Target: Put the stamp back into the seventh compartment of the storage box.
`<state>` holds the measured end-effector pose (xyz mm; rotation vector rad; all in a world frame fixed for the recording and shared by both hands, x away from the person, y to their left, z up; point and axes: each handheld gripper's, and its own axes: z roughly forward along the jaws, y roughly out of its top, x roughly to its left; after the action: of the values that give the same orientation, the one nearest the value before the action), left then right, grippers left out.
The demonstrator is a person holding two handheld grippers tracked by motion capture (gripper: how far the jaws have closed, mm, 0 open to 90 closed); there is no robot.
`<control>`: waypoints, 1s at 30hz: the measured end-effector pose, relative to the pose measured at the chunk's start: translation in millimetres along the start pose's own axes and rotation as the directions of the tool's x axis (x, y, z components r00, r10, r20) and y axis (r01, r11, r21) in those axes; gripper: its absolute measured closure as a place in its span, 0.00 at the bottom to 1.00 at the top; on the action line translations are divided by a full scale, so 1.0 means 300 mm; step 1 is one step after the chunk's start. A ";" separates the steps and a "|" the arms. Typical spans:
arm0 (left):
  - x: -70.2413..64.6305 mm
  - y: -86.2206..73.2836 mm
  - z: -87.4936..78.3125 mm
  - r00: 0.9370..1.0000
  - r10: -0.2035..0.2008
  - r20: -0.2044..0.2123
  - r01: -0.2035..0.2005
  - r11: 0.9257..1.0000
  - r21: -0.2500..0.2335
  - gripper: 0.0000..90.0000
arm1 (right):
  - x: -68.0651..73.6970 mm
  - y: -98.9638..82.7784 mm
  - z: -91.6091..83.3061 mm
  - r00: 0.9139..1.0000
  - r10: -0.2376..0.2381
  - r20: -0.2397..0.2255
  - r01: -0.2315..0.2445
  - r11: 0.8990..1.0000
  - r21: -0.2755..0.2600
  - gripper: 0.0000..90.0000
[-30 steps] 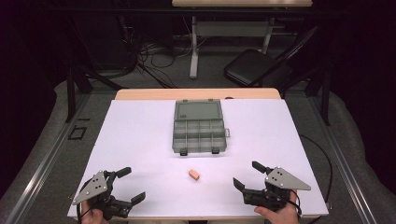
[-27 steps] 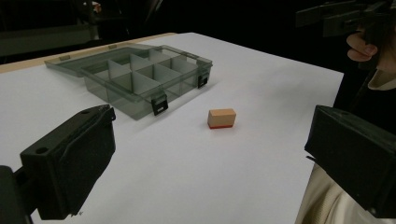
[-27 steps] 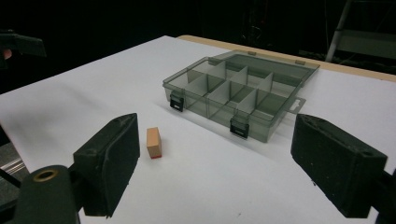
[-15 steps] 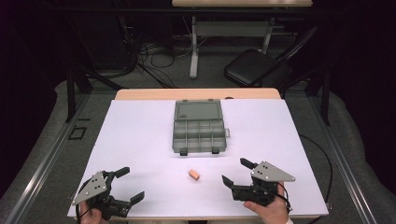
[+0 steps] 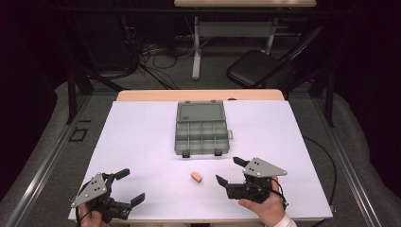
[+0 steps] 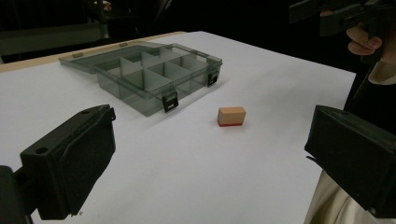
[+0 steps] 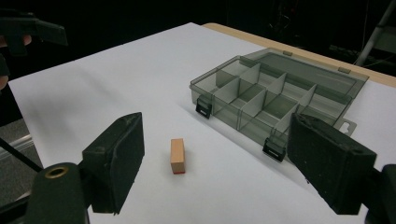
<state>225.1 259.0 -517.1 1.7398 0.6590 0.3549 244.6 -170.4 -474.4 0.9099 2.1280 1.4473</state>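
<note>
A small tan block [image 5: 196,177] with a red underside lies on the white table sheet [image 5: 142,142], just in front of an open grey compartment box [image 5: 202,135]. My right gripper [image 5: 227,170] hovers a short way right of the block and points at it. It is open; its jaws have just been closing a little with nothing between them. In the right gripper view the block [image 7: 177,155] lies ahead of the wide jaws [image 7: 224,161], with the box [image 7: 275,93] behind it. My left gripper [image 5: 131,185] rests open at the front left, and the block [image 6: 231,116] lies well ahead of it.
The box's lid [image 5: 201,112] lies flat open toward the far side, and its compartments look empty. A wooden table edge [image 5: 198,95] shows beyond the sheet. A dark chair [image 5: 257,68] and cables stand on the floor behind.
My right gripper has moved left toward the block and turned to point at it. The left gripper, the block and the box have stayed where they were.
</note>
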 end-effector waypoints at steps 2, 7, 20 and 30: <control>-0.001 0.000 0.000 1.000 -0.001 0.002 0.001 1.000 0.001 0.02 | 0.002 0.006 0.013 1.000 -0.004 -0.010 0.004 1.000 0.008 0.21; 0.002 -0.001 0.001 1.000 0.001 0.003 -0.001 1.000 0.003 0.02 | 0.013 0.013 0.044 1.000 -0.017 -0.021 0.018 0.999 0.030 0.21; 0.003 -0.001 -0.001 1.000 0.004 0.002 -0.004 1.000 0.003 0.02 | 0.039 0.036 0.138 0.999 -0.024 -0.045 0.026 0.998 0.056 0.26; 0.003 -0.001 -0.003 1.000 0.004 0.001 -0.004 1.000 0.004 0.02 | 0.031 0.046 0.196 0.999 -0.007 -0.050 0.011 0.997 0.071 0.29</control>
<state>225.3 260.2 -517.2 1.7452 0.6554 0.3559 280.3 -121.6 -483.6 0.8974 2.2306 1.4115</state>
